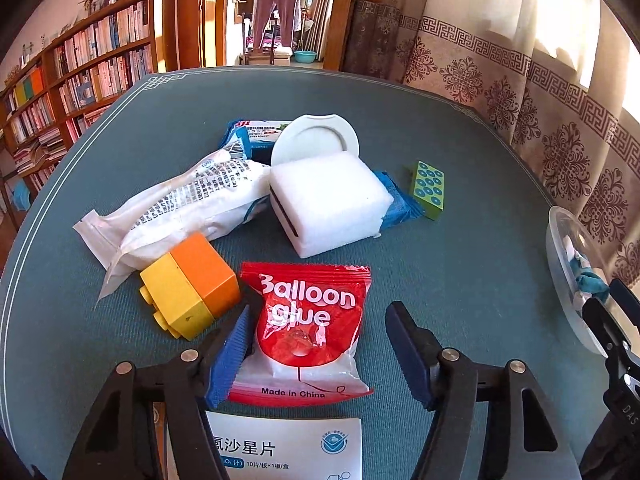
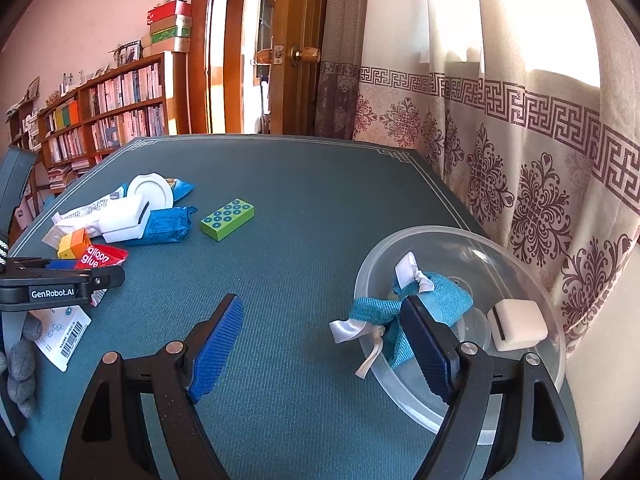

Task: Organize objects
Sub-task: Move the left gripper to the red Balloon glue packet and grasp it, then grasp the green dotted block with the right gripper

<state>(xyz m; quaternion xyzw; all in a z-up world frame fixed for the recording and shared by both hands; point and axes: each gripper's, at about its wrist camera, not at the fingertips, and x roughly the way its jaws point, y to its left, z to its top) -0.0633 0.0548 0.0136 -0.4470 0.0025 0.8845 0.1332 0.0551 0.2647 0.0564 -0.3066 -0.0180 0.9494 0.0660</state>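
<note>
A red "Balloon glue" packet [image 1: 308, 320] lies flat on the green table cover. My left gripper [image 1: 320, 312] straddles it, open: the left pad sits at the packet's edge and the right pad stands clear of it. A yellow-and-orange brick [image 1: 192, 284] lies just left of that gripper. My right gripper [image 2: 322, 304] hovers open and empty over the table, its right finger in front of a clear plastic bowl [image 2: 552, 320]. The bowl holds a teal cloth pouch with white ribbons [image 2: 440, 300] and a small white foam block [image 2: 516, 324].
Beyond the packet lie a white pouch [image 1: 184, 204], a white foam block [image 1: 328, 200], a round white lid [image 1: 316, 140], a blue packet [image 2: 168, 224] and a green brick [image 1: 428, 188]. A white medicine box [image 1: 288, 448] sits under my left gripper. Curtains hang along the right edge.
</note>
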